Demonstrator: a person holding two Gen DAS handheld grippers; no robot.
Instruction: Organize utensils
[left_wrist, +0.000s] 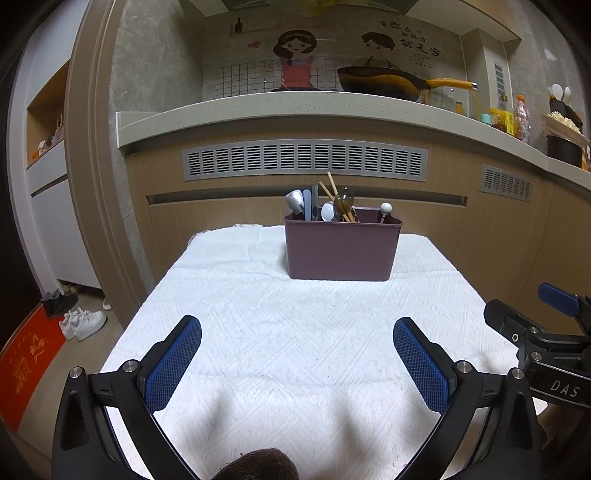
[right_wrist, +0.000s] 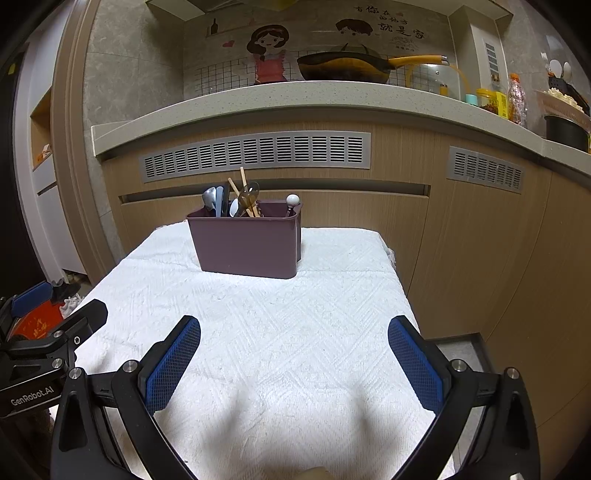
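Both tools, left tool (left_wrist: 297, 334) and right tool (right_wrist: 294, 332), stand open and empty; snagging the crowded utensils (left_wrist: 325, 205) could tip the caddy (left_wrist: 341, 247)

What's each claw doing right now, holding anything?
Left claw: open, empty, above the white towel.
Right claw: open, empty, above the same towel.

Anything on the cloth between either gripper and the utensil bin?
Nothing visible. The left gripper and right gripper are both open and empty over bare white cloth, which runs clear up to the purple utensil bin. All the utensils already stand inside it.
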